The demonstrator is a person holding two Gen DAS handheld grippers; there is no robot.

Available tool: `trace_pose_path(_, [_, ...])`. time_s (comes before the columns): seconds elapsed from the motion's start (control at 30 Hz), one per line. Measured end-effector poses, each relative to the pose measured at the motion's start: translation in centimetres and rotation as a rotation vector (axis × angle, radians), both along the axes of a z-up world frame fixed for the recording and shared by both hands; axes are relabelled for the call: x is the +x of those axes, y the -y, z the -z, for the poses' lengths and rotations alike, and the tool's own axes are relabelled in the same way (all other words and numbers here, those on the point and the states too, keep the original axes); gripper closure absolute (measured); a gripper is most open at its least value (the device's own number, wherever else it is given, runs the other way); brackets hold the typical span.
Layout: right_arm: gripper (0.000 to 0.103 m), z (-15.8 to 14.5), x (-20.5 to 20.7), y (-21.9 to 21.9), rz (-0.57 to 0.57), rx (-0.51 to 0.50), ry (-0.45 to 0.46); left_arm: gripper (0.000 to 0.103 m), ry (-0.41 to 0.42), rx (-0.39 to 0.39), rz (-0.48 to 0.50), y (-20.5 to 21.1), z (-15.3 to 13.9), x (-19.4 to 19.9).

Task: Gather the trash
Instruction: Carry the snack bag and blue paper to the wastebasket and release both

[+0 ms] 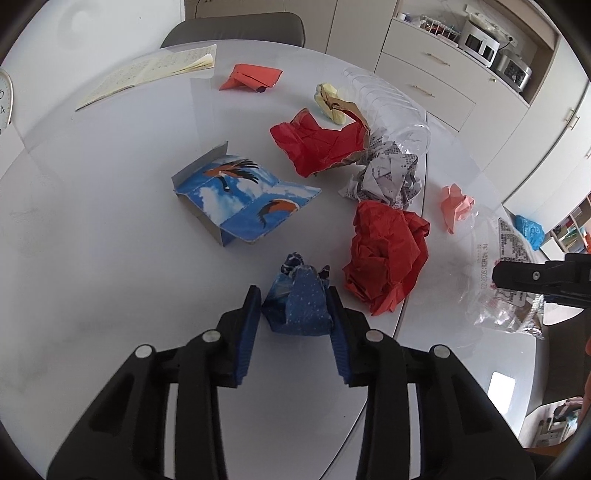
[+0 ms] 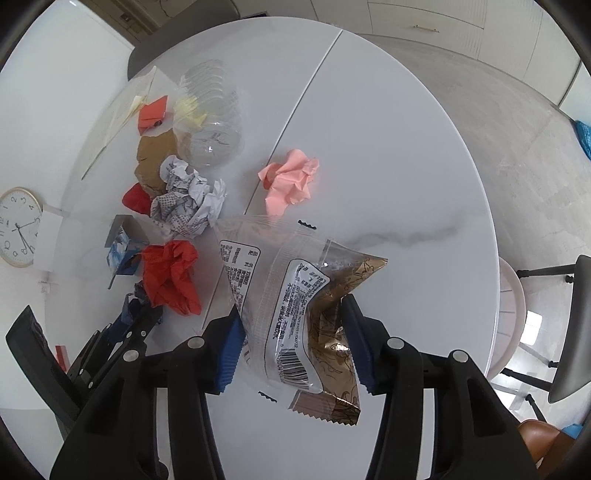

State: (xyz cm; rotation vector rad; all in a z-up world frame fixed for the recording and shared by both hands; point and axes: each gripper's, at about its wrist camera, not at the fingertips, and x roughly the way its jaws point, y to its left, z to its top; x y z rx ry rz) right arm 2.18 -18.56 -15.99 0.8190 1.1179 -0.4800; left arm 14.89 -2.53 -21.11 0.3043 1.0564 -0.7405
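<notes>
Left tool: jaws drawn in on a blue wad, both pads touching its sides; the wad sits on the table.
Right tool: jaws pressed on a clear and gold wrapper, which bulges between the pads.
Trash: two red wads, a printed grey wad, a pink wad, a yellow scrap, an orange fold and a flattened blue box lie in a loose cluster on the table.
Bottle: clear, on its side, touching the cluster's far edge.
Open room: bare table on the left tool's near and left side; in the right wrist view, bare table to the right of the pink wad up to the round rim.
Seam: a line runs across the table just beside the pink wad.
Edges: a notebook lies near the far rim, with a chair behind it.
Hard to make out: wrapper print is too small to read; the right tool is cut off at the left wrist view's right edge.
</notes>
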Motion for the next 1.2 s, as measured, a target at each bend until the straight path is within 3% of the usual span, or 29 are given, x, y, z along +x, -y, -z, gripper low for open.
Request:
trace_pose_path(0.27, [0.051,-2.6,-2.2,1.3,-0.054,-0.035,0.053,0.069,0.004,-0.023,-0.086,-2.1,-2.5,-1.1])
trace_pose_path(0.43, [0.051,-4.4,-6.5,3.0,-0.102,-0.087,0.065,0.069,0.015,-0.037,-0.140,-3.8,-5.9,-4.0])
trace_pose_path(0.57, [0.051,-4.5,-11.5,5.1,-0.139,-0.150,0.022,0.069,0.001,-0.034,-0.156,-3.7,-8.5,-7.8])
trace_pose_path(0.77, [0.051,0.8,-16.6,8.7,-0.200,-0.127,-0.076,0.068,-0.051,-0.030,-0.153,-0.2,-10.2,-13.7])
trace_pose_path(0.93, [0.047,6.9,-17.0,10.0,-0.293,-0.056,-0.123,0.068,-0.067,-0.015,-0.114,4.4,-10.3,-18.4])
trace_pose_path(1.07, [0.026,9.5,-17.1,10.6,-0.356,-0.075,-0.148,0.068,-0.073,0.006,-0.064,7.8,-10.0,-21.4])
trace_pose_path(1.2, [0.012,9.4,-18.4,12.3,-0.365,-0.074,-0.138,0.068,-0.078,0.030,-0.023,11.3,-9.3,-24.1])
